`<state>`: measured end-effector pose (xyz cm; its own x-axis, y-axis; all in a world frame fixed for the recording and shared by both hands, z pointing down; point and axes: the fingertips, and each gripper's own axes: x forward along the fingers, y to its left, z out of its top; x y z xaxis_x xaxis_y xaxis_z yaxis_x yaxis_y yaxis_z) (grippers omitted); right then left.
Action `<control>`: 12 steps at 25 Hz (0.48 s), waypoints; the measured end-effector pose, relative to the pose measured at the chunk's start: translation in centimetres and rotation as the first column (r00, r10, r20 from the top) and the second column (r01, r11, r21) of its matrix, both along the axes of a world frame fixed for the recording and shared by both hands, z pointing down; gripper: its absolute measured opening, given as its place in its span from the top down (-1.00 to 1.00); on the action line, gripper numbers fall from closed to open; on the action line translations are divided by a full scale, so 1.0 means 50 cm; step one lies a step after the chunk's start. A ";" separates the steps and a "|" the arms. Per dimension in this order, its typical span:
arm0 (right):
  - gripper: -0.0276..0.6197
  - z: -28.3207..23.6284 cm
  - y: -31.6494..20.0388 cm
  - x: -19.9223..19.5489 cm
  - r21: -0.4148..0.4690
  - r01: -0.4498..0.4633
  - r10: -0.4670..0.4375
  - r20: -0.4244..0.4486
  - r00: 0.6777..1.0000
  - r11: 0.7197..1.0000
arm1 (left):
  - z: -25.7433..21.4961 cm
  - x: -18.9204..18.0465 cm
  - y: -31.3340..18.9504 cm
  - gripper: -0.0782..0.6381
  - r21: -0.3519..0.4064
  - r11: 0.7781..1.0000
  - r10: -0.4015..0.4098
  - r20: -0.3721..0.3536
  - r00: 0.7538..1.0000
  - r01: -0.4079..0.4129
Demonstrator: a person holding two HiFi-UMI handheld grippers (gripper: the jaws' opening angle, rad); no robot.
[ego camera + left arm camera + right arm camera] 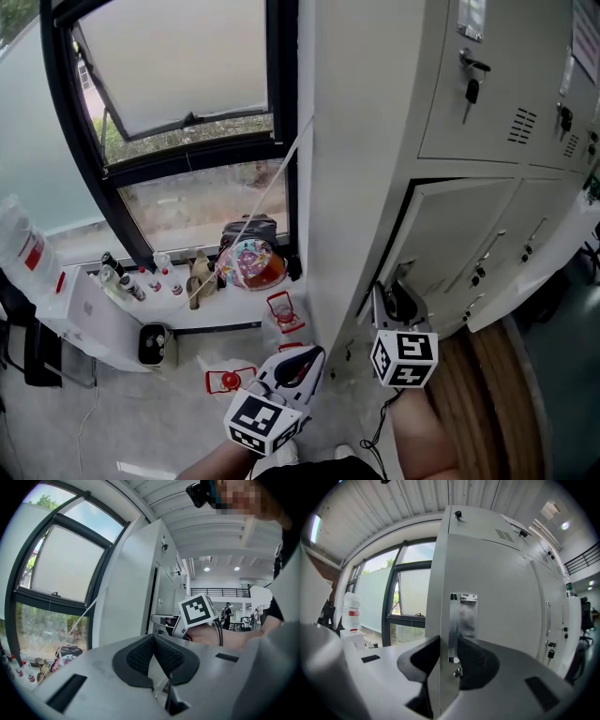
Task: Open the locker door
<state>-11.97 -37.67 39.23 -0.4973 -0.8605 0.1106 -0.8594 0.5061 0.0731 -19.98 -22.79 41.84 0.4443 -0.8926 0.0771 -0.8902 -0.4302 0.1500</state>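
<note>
The locker door (501, 620) — low in the lockers (375, 112), thin stiff metal, likely light but slippery — is pinched at its edge, right by the shiny handle (462, 616), in the right claw (449, 643); the left claw (153, 637) is shut, empty.

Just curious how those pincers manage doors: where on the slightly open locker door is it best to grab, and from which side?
At the free edge of the locker door, by the metal handle. The door stands ajar, so its thin edge is exposed: come at it edge-on, one jaw behind, one in front, as the right gripper does.
</note>
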 end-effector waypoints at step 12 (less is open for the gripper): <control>0.40 0.002 0.047 0.034 -0.002 0.059 -0.059 0.043 0.997 0.998 | -0.005 0.025 0.007 0.73 0.012 0.994 0.105 -0.008 0.994 -0.105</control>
